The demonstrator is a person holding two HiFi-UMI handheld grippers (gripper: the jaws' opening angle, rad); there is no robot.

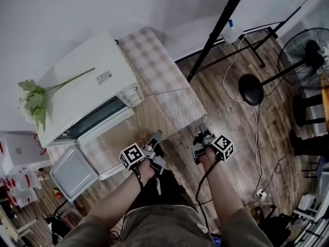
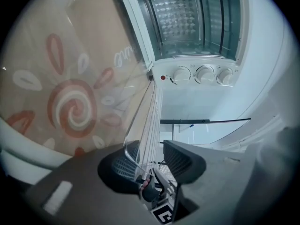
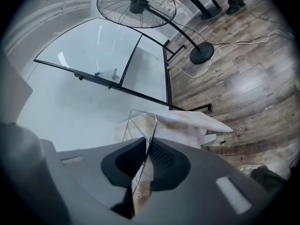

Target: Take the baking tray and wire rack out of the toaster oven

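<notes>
The rack was out of the oven, held flat over the table just right of the open oven door. The 2 grippers were clenched on its near edge, the left gripper toward its left end and the right gripper toward its right end. The tray lay at the near left, beside the oven.

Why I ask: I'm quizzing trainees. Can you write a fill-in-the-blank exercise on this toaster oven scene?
1. The left claw and the right claw both grip the ___.
2. A bunch of ___ lies on top of the toaster oven.
3. In the left gripper view, the oven's front panel shows three ___.
4. The black fan stands on the ___ floor.

Missing words: wire rack; flowers; knobs; wooden.
</notes>
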